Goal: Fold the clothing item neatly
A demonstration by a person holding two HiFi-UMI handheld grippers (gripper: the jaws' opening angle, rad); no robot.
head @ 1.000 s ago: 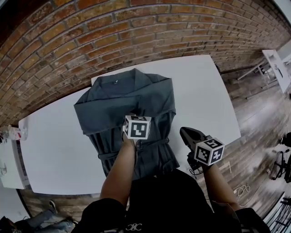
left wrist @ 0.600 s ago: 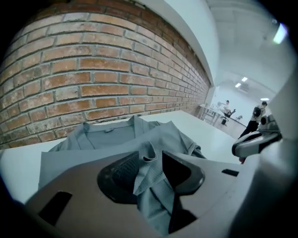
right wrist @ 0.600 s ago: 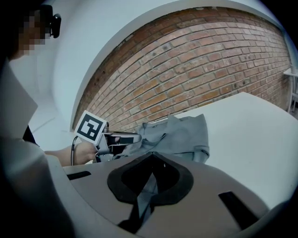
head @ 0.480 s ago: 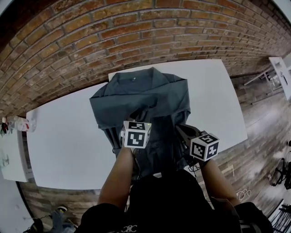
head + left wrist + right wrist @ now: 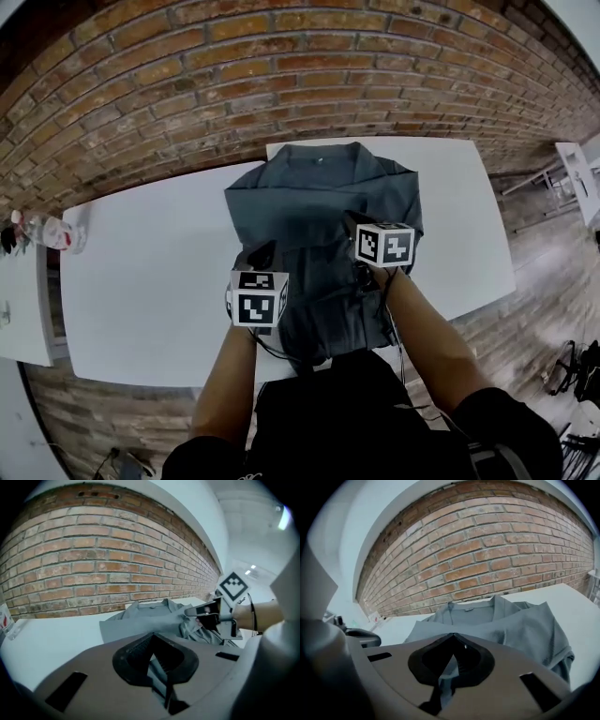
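Head view: the grey garment [image 5: 319,202] lies on the white tabletop [image 5: 141,272] with its long axis running from me toward the brick wall [image 5: 281,84] and its collar [image 5: 317,159] at the far end. My left gripper [image 5: 261,255] and right gripper [image 5: 356,225] both sit over the near half of the cloth, which is raised and bunched over the body. Left gripper view: my fingers have just been closing and are now clenched, with a strip of grey cloth pinched between them. Right gripper view: my fingers are likewise clenched on a fold of the same cloth, and the collar lies straight ahead. The garment extends forward from both sets of fingers. The right gripper stands farther along that axis, nearer the collar, while the left sits closer to me and toward the garment's left edge. I judge that the coming move carries the held edge toward the collar, and that the left side must draw level for a square fold. No brand or writing is legible: a small mark at the collar is too small to read, and each marker cube [image 5: 258,298] bears only black-and-white squares.
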